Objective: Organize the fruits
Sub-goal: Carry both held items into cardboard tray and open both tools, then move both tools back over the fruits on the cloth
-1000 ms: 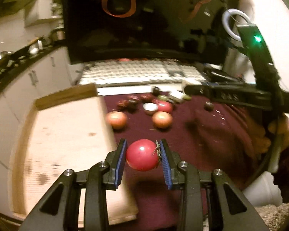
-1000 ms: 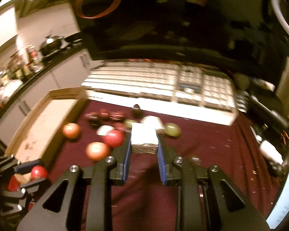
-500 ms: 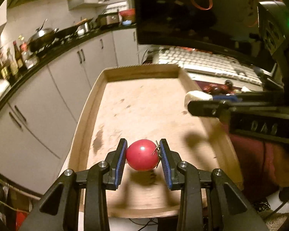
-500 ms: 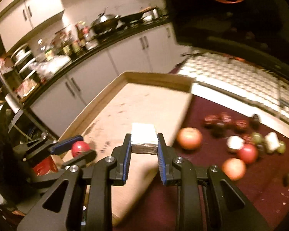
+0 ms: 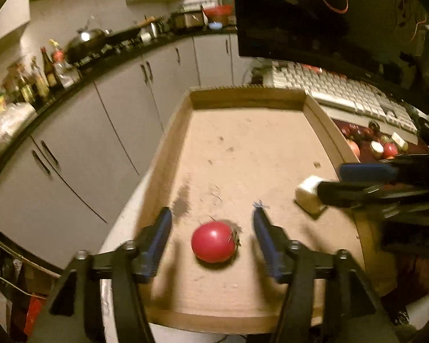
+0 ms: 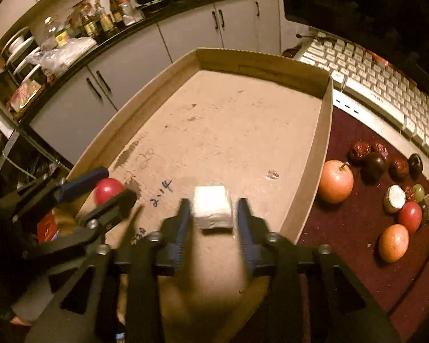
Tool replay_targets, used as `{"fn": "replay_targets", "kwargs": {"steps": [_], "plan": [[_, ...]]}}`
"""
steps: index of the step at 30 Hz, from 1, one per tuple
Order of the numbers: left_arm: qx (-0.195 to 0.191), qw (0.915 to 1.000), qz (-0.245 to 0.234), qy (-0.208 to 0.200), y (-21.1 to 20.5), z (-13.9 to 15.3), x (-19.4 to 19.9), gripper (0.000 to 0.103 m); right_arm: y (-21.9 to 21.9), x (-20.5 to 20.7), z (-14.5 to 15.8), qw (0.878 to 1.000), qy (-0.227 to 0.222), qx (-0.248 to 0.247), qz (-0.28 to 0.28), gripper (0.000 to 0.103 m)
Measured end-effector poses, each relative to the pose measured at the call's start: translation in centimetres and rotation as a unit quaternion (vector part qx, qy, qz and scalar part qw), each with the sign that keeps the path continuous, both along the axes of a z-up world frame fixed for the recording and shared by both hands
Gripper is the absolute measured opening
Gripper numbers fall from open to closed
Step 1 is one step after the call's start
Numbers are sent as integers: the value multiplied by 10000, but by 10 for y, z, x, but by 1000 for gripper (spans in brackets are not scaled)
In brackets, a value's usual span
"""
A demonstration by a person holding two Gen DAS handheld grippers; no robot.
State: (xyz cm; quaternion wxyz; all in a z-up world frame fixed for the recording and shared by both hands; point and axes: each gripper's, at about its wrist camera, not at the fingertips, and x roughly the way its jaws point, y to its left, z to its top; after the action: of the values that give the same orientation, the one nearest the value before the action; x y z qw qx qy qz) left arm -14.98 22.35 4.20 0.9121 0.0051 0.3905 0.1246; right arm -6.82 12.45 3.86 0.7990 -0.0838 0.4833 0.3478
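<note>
So a shallow cardboard tray (image 6: pixel 311 154) is seen sitting at the edge of the table, right beside the dark red cloth (image 6: pixel 354 234), and only two things are found in it. A red tomato-like fruit (image 5: pixel 213 241) is parked on the tray floor near the tray's near edge, and the left gripper (image 5: pixel 211 228) is spread wide around it, its jaws having just been opening, with clear gaps on both sides so nothing is gripped. A white cube-shaped piece (image 6: pixel 212 211) is placed further toward the tray's right wall, still near the near edge; the right gripper (image 6: pixel 213 217) is opened only a little, its jaws also just having been opening, and the cube is left between the pads with a thin gap on each side, though motion blur makes the contact hard to judge. The rest of the fruit is left out on the cloth: two orange-red round fruits (image 6: pixel 336 181), a smaller red one (image 6: pixel 411 213), some dark plums and wrinkly dates (image 6: pixel 373 164). A white keyboard (image 6: pixel 386 85) is laid along the cloth's far edge.
</note>
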Motion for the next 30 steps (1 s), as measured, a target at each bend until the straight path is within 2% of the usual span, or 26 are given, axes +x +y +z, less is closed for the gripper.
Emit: {"fn": "replay_targets", "kwargs": {"steps": [3, 5, 8, 11, 14, 16, 18, 21, 23, 25, 27, 30], "plan": [[144, 9993, 120, -328, 2, 8, -5, 72, -23, -4, 18, 9987, -205, 465, -31, 46], [137, 9986, 178, -486, 4, 11, -7, 80, -46, -3, 26, 9967, -403, 608, -343, 49], [-21, 9977, 173, -656, 4, 15, -7, 80, -83, 0, 27, 9918, -683, 409, -999, 56], [-195, 9967, 141, -781, 1, 20, -6, 81, -101, 1, 11, 9893, -644, -7, -1306, 56], [-255, 9962, 51, -827, -6, 23, -8, 82, -94, -5, -6, 9914, -441, -169, -1220, 56], [-72, 9964, 91, -835, -10, 24, -9, 83, -78, -16, -12, 9943, -372, -241, -972, 56], [6, 9965, 66, -839, -12, 24, -9, 83, -65, -28, -11, 9951, -530, -318, -774, 56], [-2, 9967, 15, -816, -16, 25, -8, 83, -56, -40, -4, 9976, -563, -140, -376, 56], [-67, 9964, -71, -841, -20, 26, -9, 83, -61, -43, 5, 9952, -870, -162, -423, 56], [-170, 9950, -259, -946, -27, 29, -11, 83, -79, -36, 15, 9921, -1072, -106, -649, 56], [-291, 9928, -556, -1018, -43, 34, -9, 83, -111, -23, 24, 9893, -1086, 107, -970, 56], [-470, 9892, -1035, -924, -73, 37, 1, 85, -171, -7, 37, 9794, -1168, 343, -1611, 56]]}}
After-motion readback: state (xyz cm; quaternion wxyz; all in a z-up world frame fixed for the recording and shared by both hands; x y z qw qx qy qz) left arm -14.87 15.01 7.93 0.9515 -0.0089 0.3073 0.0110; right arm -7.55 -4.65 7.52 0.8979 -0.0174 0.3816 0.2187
